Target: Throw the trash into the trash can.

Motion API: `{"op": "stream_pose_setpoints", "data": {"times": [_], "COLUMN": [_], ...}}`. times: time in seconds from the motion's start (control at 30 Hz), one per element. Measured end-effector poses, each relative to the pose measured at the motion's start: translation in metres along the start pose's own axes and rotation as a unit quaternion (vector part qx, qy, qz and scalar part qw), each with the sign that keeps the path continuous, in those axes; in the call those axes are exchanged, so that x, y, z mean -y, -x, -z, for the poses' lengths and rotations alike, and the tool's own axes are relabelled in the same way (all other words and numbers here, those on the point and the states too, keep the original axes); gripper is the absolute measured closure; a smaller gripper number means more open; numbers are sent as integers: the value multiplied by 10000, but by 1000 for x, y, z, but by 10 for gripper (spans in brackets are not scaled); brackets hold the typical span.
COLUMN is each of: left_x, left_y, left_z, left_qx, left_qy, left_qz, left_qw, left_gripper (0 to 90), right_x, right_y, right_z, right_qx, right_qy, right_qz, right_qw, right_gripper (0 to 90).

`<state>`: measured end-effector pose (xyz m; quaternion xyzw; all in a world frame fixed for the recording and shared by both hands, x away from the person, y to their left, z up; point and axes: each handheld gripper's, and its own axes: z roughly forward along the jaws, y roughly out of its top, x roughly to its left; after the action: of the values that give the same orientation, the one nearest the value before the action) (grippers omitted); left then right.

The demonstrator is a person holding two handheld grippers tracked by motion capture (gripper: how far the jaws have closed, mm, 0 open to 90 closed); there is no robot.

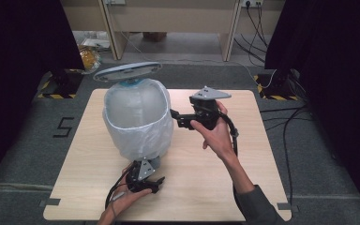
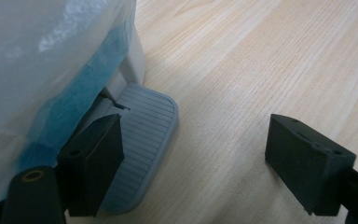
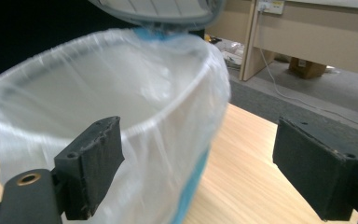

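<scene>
Bin (image 1: 138, 117) stands on the bench (image 1: 206, 187), toward its far left part, lined with a clear bag (image 3: 121, 93) folded over the rim; lid (image 1: 127, 71) raised above it. At the bin's near foot, the grey pedal (image 2: 142, 140) juts out onto the wood. My left gripper (image 1: 146, 180) sits low at that foot, jaws released and wide, one jaw over the pedal's ribbed top, the other out over bare bench. Whether that jaw presses the pedal, I cannot tell. My right gripper (image 1: 174, 118) is level with the bin's right side, near the rim, jaws apart, nothing grasped; one jaw close against the bag.
</scene>
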<state>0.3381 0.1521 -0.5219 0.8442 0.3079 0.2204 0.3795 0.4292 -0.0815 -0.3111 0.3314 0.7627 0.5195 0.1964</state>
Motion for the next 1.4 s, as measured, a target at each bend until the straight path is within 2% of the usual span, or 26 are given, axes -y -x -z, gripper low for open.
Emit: {"op": "stream_pose_setpoints", "data": {"times": [0.07, 0.23, 0.37, 0.5, 0.57, 0.77, 0.9, 0.97, 1.0, 1.03, 1.07, 1.1, 1.13, 1.2, 1.4], "left_x": [0, 0, 0, 0, 0, 0, 0, 0, 0, 0, 0, 0, 0, 0, 0], "left_y": [0, 0, 0, 0, 0, 0, 0, 0, 0, 0, 0, 0, 0, 0, 0], "left_z": [0, 0, 0, 0, 0, 0, 0, 0, 0, 0, 0, 0, 0, 0, 0], "left_qx": [-11, -23, -15, -12, -12, -13, -16, -15, -16, -10, -5, -4, 6, 2, -2], "left_qy": [15, 12, 2, 9, 11, 10, 12, 12, 23, -18, -15, -15, -24, -17, -11], "left_qz": [7, -2, -3, -1, -1, -9, -9, -11, 8, -19, -5, -3, -1, -3, -1], "left_qw": [10000, 10000, 10000, 10000, 10000, 10000, 10000, 10000, 10000, 10000, 10000, 10000, 10000, 10000, 10000], "left_gripper": [185, 185, 185, 185, 185, 185, 185, 185, 185, 185, 185, 185, 185, 185, 185], "right_x": [3, 28, 41, 62, 65, 89, 109, 114, 123, 123, 126, 128, 129, 132, 144], "right_y": [2, 10, 13, 17, 18, 12, 10, 10, 12, 12, 12, 14, 14, 15, 16], "right_z": [2, 19, 23, 25, 25, 37, 45, 48, 49, 49, 48, 48, 48, 47, 48], "right_qx": [13, 76, 117, -21, -8, 220, 382, 391, 411, 411, 400, 374, 394, 457, 432], "right_qy": [-6, 48, -10, 1, -18, -3, 0, 0, 34, 34, -50, -193, -218, -119, -224], "right_qz": [16, 81, 72, -109, -109, 67, 60, 46, -3, -3, -43, 16, 26, -41, -105], "right_qw": [10000, 9999, 9999, 9999, 9999, 9997, 9993, 9992, 9991, 9991, 9992, 9991, 9990, 9989, 9988], "right_gripper": [158, 158, 158, 157, 157, 157, 157, 157, 157, 157, 157, 157, 157, 155, 150]}}
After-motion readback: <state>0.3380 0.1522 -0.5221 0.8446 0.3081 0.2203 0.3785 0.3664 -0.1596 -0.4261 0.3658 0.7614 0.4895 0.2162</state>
